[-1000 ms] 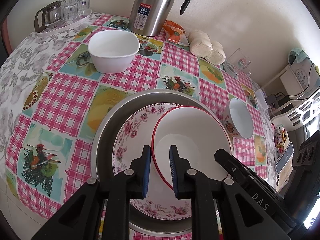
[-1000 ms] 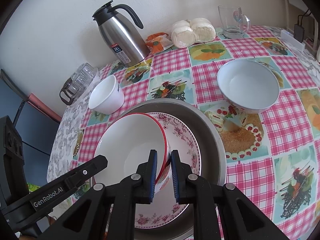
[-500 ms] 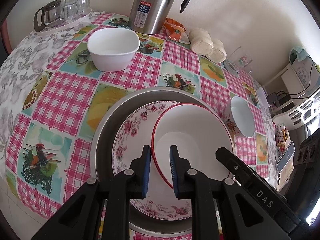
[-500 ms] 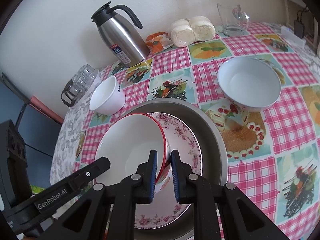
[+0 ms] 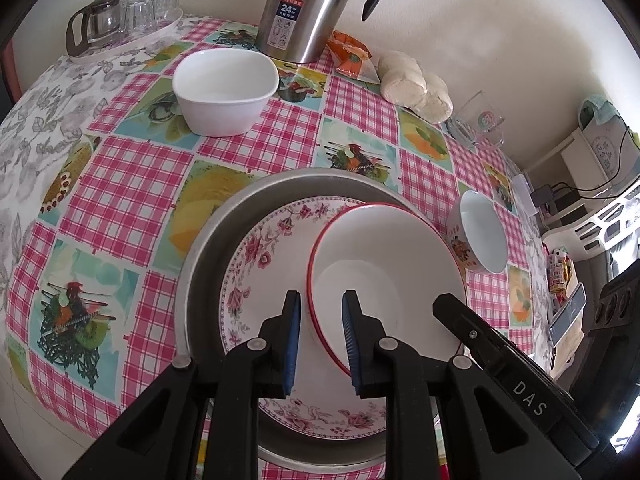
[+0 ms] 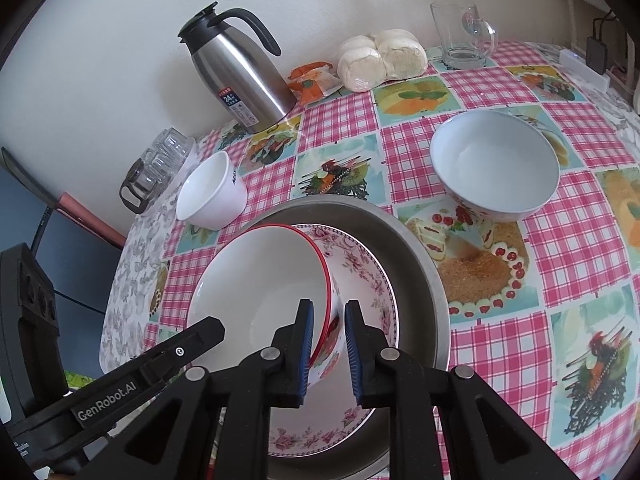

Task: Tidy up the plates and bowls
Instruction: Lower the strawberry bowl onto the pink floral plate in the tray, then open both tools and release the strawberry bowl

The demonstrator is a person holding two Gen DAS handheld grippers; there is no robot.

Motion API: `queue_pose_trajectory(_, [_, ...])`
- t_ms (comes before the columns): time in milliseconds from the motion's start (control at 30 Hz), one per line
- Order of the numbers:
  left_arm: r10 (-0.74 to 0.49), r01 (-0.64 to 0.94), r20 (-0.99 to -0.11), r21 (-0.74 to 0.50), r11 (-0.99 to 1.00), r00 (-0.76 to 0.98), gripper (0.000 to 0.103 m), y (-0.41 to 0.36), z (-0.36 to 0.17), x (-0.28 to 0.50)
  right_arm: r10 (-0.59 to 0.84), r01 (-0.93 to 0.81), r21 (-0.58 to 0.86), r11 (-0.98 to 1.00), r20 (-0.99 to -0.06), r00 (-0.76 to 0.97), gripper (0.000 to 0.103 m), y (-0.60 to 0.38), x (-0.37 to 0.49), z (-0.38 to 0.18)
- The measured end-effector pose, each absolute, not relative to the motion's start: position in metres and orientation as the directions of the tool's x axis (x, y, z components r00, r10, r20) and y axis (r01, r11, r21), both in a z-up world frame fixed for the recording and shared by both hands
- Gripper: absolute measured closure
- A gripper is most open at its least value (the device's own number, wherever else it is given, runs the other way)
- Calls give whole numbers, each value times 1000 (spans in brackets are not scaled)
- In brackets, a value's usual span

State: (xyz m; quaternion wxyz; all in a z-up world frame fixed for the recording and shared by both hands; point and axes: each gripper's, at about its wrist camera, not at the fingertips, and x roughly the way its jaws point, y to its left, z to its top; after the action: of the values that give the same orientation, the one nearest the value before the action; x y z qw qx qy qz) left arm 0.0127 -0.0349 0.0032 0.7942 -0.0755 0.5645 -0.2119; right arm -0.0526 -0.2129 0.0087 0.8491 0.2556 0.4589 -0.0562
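Pink checked tablecloth (image 5: 132, 184) seen against pale wall; steel thermos (image 6: 240, 76) and glass mug (image 6: 464, 36) set at back. Left gripper (image 5: 318, 336) widened since a second ago, jaws now parted around rim of red-rimmed bowl (image 5: 384, 264). Right gripper (image 6: 326, 344) straddling opposite rim, grip uncertain. Bowl tilted inside floral plate (image 5: 256, 272), within metal basin (image 6: 416, 256).

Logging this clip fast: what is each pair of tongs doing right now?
Left tongs: straddle the red-rimmed bowl rim; firm clamping cannot be told.
Right tongs: straddle the opposite rim, same doubt.
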Motion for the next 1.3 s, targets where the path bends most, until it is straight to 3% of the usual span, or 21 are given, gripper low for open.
queue_pose_trajectory(200, [-414, 233, -856, -354, 906, 309, 65, -27, 11, 13, 100, 342, 357, 869, -804, 587, 84, -217, -56, 16])
queue_pose_trajectory(300, [-403, 220, -858, -347, 912, 317, 57, -24, 12, 14, 75, 359, 346, 867, -803, 591, 74, -222, -58, 18])
queue_pose_trajectory(800, [-357, 171, -860, -315, 934, 364, 34, -15, 17, 15, 17, 369, 315, 874, -781, 624, 64, -226, -64, 34])
queue_pose_trajectory(933, [-337, 165, -863, -295, 941, 376, 31, -14, 17, 16, 4, 373, 297, 879, -787, 617, 56, -226, -63, 33])
queue_pose_trajectory(1067, [-300, 140, -867, -265, 954, 399, 16, -10, 16, 16, -13, 364, 274, 890, -784, 621, 43, -224, -62, 34])
queue_pose_trajectory(1167, [-268, 116, -868, -242, 963, 418, 16, -6, 15, 18, -19, 357, 261, 897, -783, 622, 33, -222, -62, 34])
queue_pose_trajectory(1300, [-249, 91, -865, -233, 968, 436, 9, 0, 15, 19, -29, 353, 245, 903, -785, 619, 29, -221, -61, 33])
